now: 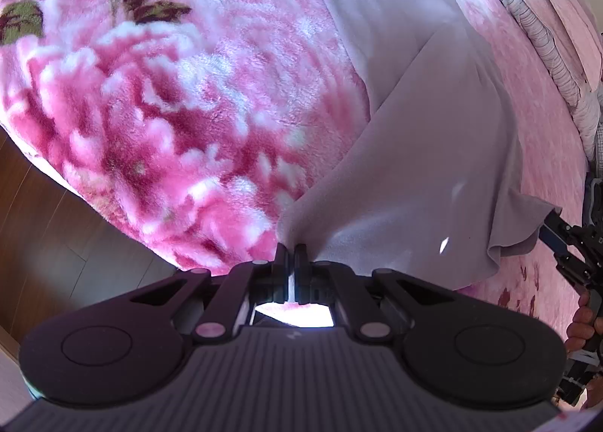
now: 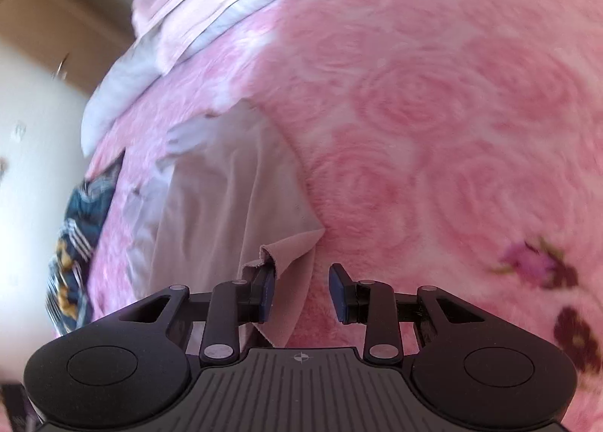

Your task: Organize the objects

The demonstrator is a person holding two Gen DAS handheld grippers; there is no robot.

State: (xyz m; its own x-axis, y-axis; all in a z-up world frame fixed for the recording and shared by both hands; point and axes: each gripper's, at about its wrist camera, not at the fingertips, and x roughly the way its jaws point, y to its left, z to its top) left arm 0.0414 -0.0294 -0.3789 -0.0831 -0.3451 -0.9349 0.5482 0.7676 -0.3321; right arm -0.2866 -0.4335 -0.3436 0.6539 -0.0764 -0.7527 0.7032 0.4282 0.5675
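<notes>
Writing near grey cloth point(image 1: 433, 153) collar unreadable; left tool point(image 1: 289, 255) clamps its corner, right tool point(image 2: 301, 290) released

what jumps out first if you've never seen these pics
The plush pink rose-patterned blanket fills both views. Across it lies a pale grey-lilac soft cloth, one corner pinched in the shut left gripper. The right gripper stands open, another cloth corner draped against one blue pad.
</notes>
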